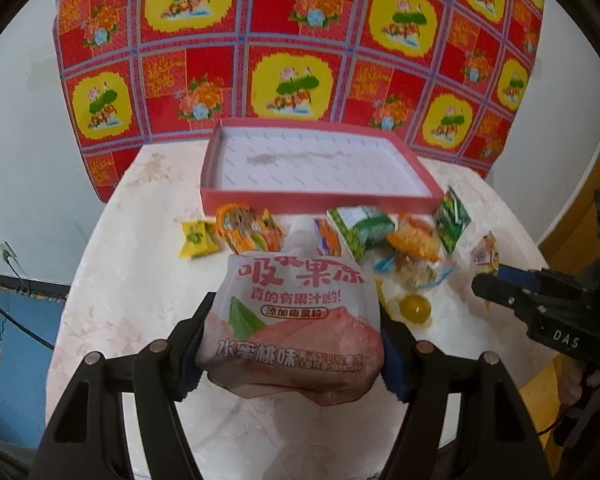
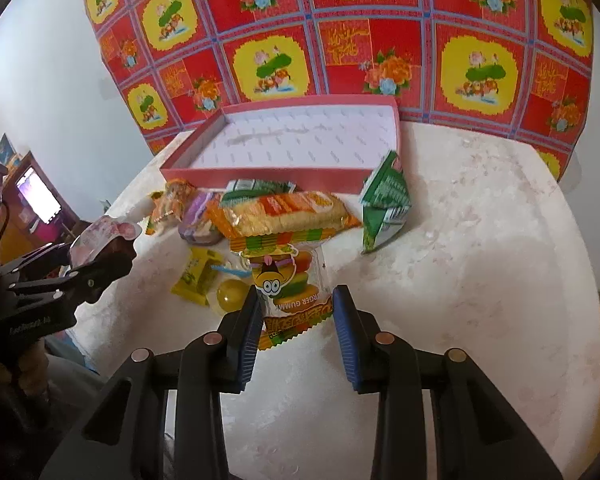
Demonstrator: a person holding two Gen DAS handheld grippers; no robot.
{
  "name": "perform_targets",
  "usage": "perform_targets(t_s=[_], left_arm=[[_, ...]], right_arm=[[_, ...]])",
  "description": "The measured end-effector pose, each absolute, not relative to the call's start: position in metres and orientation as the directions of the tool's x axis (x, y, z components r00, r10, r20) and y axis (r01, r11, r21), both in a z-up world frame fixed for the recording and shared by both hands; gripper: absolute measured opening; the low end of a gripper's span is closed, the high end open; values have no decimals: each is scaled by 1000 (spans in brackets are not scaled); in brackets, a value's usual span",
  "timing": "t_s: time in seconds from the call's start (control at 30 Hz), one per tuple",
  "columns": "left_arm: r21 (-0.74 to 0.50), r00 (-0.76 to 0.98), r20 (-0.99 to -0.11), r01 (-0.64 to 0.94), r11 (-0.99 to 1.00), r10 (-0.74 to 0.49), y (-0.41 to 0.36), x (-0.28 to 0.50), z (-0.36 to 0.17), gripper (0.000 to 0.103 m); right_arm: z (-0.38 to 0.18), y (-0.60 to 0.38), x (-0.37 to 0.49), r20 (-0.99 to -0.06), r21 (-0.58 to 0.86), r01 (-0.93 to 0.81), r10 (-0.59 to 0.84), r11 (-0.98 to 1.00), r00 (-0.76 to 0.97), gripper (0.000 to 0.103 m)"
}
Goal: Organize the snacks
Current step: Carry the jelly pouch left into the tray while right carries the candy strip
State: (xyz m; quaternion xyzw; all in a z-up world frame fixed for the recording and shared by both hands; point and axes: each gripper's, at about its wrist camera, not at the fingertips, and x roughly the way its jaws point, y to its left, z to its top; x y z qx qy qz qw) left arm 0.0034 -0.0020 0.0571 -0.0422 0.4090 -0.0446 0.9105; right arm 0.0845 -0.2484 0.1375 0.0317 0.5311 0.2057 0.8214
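Note:
My left gripper (image 1: 296, 344) is shut on a white and pink peach jelly pouch (image 1: 296, 312) and holds it above the table; it also shows in the right wrist view (image 2: 100, 240). My right gripper (image 2: 296, 312) is open, its fingers on either side of a burger gummy packet (image 2: 290, 292) that lies on the table. The pink box (image 1: 320, 200) (image 2: 260, 174) with a white inside stands empty at the back. Several snack packets lie in front of it, among them a noodle packet (image 2: 284, 212), a green packet (image 2: 386, 204) and a yellow jelly ball (image 1: 414, 309) (image 2: 230, 294).
The round white table (image 1: 140, 272) (image 2: 480, 260) stands before a red and yellow patterned cloth (image 1: 300, 40). The right gripper shows at the right edge of the left wrist view (image 1: 540, 300). A lit screen (image 2: 38, 194) is far left.

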Motion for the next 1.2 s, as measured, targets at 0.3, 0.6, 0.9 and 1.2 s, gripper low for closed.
perform_targets(t_s=[0.3, 0.6, 0.9, 1.2], left_arm=[[-115, 687, -718, 43, 992, -113, 0, 18, 78, 74], [-117, 716, -689, 41, 992, -111, 2, 39, 98, 74], [-145, 707, -698, 18, 989, -115, 6, 73, 108, 74], [-115, 725, -685, -7, 993, -74, 9, 103, 125, 74]], right_arm=[[156, -249, 103, -848, 285, -301, 386, 910, 362, 36], [167, -250, 123, -845, 296, -280, 387, 913, 370, 36], [180, -254, 154, -841, 296, -268, 383, 917, 383, 36], [190, -255, 182, -832, 320, -235, 391, 918, 394, 36]])
